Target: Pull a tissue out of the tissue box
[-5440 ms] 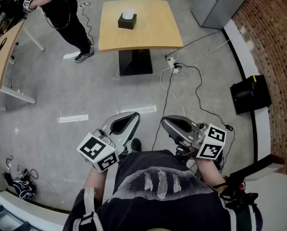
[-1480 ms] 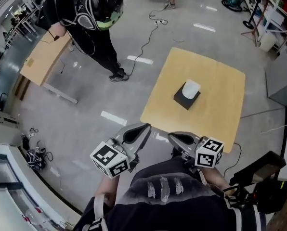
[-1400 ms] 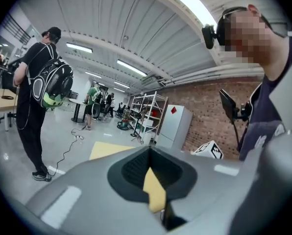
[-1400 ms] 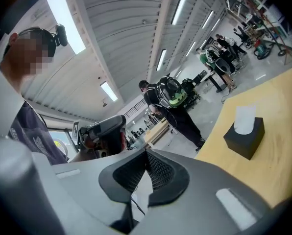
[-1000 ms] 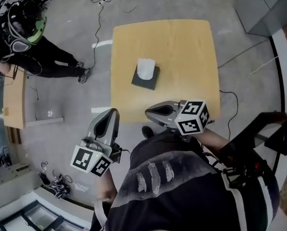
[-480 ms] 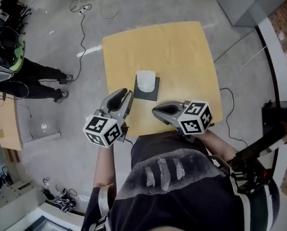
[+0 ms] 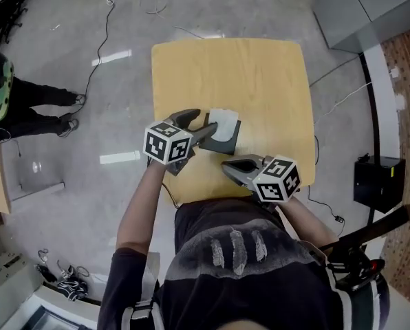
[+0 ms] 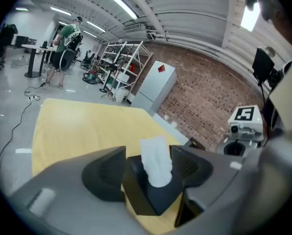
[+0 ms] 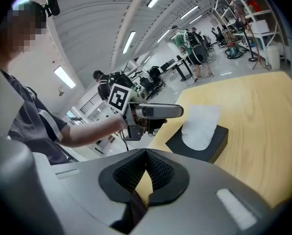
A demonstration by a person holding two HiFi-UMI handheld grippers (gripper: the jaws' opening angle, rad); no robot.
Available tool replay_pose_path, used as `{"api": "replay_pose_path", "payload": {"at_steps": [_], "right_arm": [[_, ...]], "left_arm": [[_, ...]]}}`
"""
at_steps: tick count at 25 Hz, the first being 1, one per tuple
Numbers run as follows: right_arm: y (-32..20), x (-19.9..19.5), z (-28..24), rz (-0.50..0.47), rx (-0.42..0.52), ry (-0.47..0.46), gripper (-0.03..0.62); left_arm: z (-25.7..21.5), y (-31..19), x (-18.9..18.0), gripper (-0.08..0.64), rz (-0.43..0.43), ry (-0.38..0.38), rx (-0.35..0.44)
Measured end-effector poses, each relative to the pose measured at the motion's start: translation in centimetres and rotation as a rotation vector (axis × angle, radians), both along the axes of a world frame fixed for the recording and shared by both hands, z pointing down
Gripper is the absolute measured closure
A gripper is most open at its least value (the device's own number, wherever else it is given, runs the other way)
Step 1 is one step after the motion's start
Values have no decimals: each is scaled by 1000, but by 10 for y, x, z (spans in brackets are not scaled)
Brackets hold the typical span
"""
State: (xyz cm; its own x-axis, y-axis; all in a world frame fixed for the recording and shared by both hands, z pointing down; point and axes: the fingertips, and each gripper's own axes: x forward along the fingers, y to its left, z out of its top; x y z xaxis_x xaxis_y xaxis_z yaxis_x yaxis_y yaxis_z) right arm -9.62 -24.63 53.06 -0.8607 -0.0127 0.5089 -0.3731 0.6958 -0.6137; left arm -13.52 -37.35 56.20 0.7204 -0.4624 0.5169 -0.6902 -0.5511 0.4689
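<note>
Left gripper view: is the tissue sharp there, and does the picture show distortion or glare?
Left gripper view: the tissue and box are fairly sharp; a strong fisheye bends the table edge, the corners are black, and a ceiling light at the top right is blown out. Head view: even light, a sharp table, milder bending.

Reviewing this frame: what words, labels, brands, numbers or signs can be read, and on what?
No legible words or numbers anywhere.
Cubes on left gripper and right gripper: square marker patterns, no letters.
Red diamond sign on white cabinet: too small to read.
Tissue box: no print visible.
</note>
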Motion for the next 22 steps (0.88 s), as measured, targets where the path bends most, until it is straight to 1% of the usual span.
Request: {"api": "replay_pose_path", "payload": {"at_steps": [3,5,9,13,15,16,17,19,22], "right_arm": [[-3,-24,17,18,-17,11,595],[-4,-32,23,21,-24,8,595],[-3,-35,25,30,-36,-4,595],[3,-30,29,26,-47,-2,595],[4,-23,30,36,-47,-4,595],[4,-20,29,44,-46,-6,595],[3,-17,28,53,-45,-9,595],[3,-15,27,64,-42,-15,595],[4,-12,25,70,-34,-30,595]], "left_arm": [[18,-4,-16,286,34,10,-16],[23,-7,-18,309,47,11,-12],[28,-12,-12,358,71,-38,14],[37,-13,-8,373,78,-60,16],[37,-15,-4,415,75,-72,33],[35,-16,-3,446,70,-78,45],[33,-16,-3,497,65,-82,54],[29,-16,-2,545,63,-84,61],[27,-11,-1,557,65,-79,59]]}}
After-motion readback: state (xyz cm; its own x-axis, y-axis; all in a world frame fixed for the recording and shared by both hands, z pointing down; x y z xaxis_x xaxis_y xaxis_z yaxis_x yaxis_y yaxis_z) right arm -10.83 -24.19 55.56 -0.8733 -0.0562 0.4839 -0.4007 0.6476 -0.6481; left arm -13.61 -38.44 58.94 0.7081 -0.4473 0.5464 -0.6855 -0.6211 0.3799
